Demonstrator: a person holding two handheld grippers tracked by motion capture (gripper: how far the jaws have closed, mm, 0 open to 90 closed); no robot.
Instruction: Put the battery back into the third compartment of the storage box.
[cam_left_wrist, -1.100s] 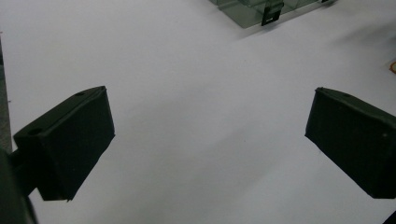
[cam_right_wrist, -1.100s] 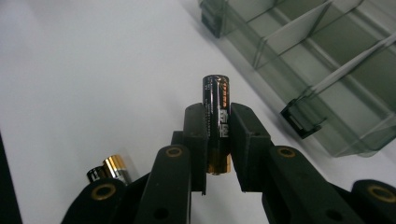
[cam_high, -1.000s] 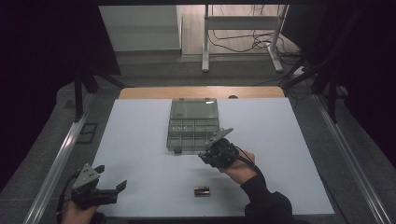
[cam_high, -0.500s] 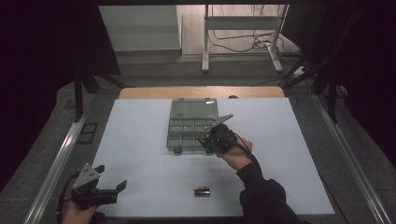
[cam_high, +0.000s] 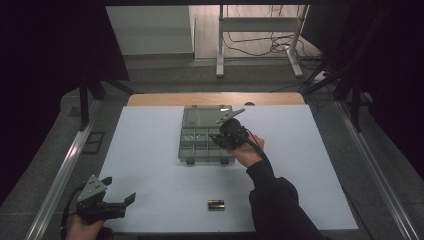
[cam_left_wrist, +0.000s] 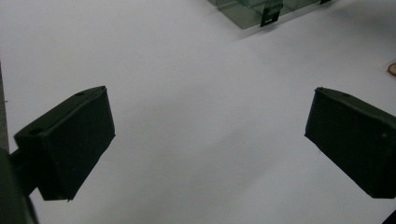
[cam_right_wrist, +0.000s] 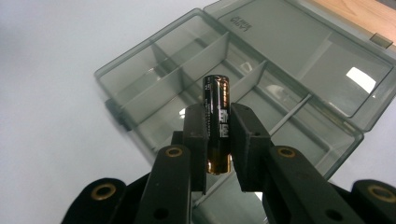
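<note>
A clear grey compartment box (cam_high: 200, 145) lies open in the middle of the white table, its lid folded back. My right gripper (cam_high: 220, 137) hovers over the box's right side, shut on a black battery (cam_right_wrist: 217, 122) that stands upright between the pads above the box's divided compartments (cam_right_wrist: 187, 70). A second battery (cam_high: 216, 204) lies on the table near the front edge. My left gripper (cam_high: 117, 202) rests at the front left corner, open with nothing between its wide-apart jaws; in its own view the left gripper (cam_left_wrist: 208, 144) faces bare table, with the box's corner (cam_left_wrist: 261, 11) far ahead.
The white table surface (cam_high: 150, 165) has a wooden strip (cam_high: 215, 99) along its far edge. Metal rails run along both sides. A stand with cables (cam_high: 260, 45) is on the floor beyond the table.
My right gripper has carried the battery away from the front of the table and up over the box. The left gripper has stayed where it was.
</note>
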